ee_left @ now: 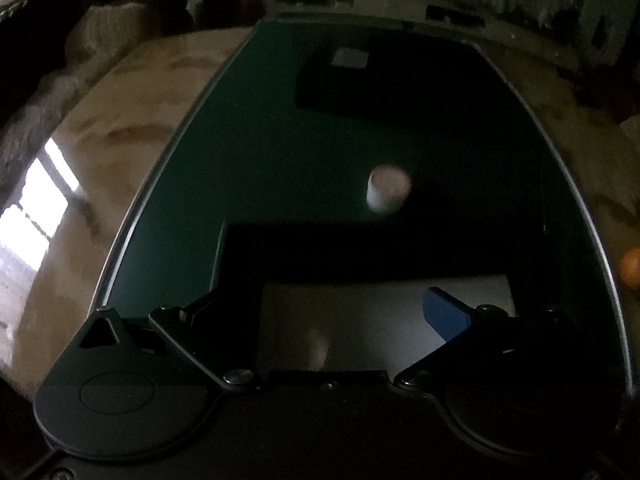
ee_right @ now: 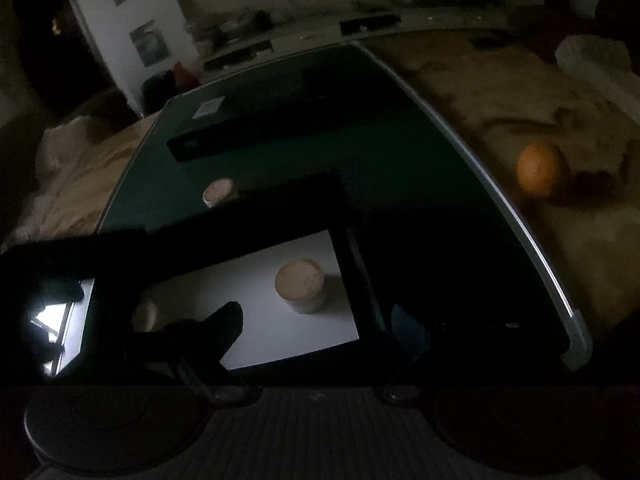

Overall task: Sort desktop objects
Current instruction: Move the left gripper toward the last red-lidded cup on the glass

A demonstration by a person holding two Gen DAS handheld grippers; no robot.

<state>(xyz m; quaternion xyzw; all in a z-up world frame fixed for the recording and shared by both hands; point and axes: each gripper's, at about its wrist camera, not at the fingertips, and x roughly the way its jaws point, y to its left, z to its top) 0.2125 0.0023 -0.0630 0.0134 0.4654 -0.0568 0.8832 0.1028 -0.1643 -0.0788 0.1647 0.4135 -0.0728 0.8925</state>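
A small white cylinder with a pinkish top [ee_left: 388, 194] stands on the dark green mat [ee_left: 240, 160]; it also shows in the right wrist view [ee_right: 218, 192]. A black tray with a white floor [ee_right: 280, 320] lies near me and holds a tan round jar [ee_right: 301, 285]. The tray's white floor also shows in the left wrist view [ee_left: 360, 320]. My left gripper [ee_left: 328, 320] is open and empty above the tray. My right gripper [ee_right: 320, 332] is open and empty over the tray, just short of the jar.
A long black box with a white label [ee_right: 240, 128] lies at the far end of the mat, also in the left wrist view [ee_left: 360, 80]. An orange [ee_right: 542, 170] sits on the wooden table right of the mat. The scene is dim.
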